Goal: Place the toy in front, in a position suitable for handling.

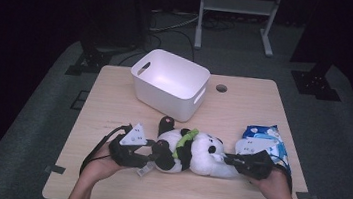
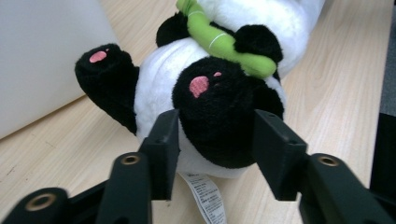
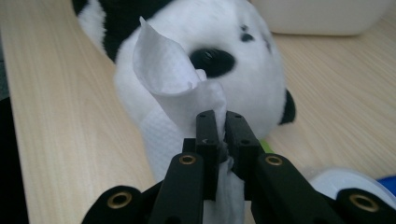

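High view placed the plush panda (image 1: 193, 154) on its side near the front edge of the table (image 1: 234, 196), with its long axis running parallel to that edge, feet toward the person's left and head toward the person's right. A white bin (image 1: 170, 83) stood behind it toward the back edge, and a blue wipes pack (image 1: 268, 140) lay by the right edge, just behind the right hand. The left gripper (image 1: 154, 153) lay at the foot end and the right gripper (image 1: 230, 160) at the head end, so each hand was nearest to its own end of the toy. Left gripper view showed the left gripper (image 2: 217, 144) with jaws partly parted around one black foot (image 2: 219, 112); the foot sat between the pads, and the grip appeared slack rather than pressed, though contact on the inner faces could not be ruled out. A sewn label (image 2: 205, 196) hung below the foot. Right gripper view showed the right gripper (image 3: 218, 128) clenched on a white wipe (image 3: 173, 79), whose loose upper fold stood up in front of the panda's face (image 3: 233, 60). The wipe lay directly ahead of the head, touching or just beside the white fur below the black eye patch (image 3: 212, 60). Judged from this layout, the wiping stroke would run across the face while the left gripper steadied the foot end.
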Demonstrator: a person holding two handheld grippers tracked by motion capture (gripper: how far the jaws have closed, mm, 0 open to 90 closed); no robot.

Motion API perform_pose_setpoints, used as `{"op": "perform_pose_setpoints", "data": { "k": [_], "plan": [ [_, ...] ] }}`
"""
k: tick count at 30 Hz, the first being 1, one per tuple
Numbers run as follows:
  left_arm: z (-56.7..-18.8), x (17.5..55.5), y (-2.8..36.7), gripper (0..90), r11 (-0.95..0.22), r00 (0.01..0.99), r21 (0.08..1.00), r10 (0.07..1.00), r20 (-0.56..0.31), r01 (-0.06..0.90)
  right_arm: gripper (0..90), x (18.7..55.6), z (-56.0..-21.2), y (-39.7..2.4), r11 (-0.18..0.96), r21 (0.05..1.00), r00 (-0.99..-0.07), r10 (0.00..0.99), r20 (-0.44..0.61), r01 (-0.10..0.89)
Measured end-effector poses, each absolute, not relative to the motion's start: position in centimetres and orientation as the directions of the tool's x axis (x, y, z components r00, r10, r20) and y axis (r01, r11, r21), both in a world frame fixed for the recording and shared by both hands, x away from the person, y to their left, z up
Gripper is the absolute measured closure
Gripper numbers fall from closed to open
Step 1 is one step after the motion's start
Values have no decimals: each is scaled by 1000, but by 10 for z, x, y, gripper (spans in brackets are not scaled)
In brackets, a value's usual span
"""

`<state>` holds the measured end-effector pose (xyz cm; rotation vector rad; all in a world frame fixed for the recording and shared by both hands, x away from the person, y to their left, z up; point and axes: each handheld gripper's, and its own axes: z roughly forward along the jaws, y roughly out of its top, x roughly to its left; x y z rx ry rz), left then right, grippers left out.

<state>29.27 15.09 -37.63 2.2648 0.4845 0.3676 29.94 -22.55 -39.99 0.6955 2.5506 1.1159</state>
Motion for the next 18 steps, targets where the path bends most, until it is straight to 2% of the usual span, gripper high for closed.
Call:
{"op": "perform_pose_setpoints", "data": {
  "k": [7, 18],
  "plan": [
    [-380, 294, 147, 480, -631, 893, 742, 439, 101, 226, 841, 315, -402, -237, 535, 749, -803, 596, -7, 391],
    [-378, 292, 146, 449, -626, 900, 749, 425, 97, 215, 844, 304, -417, -207, 575, 730, -870, 489, 55, 369]
  ]
}}
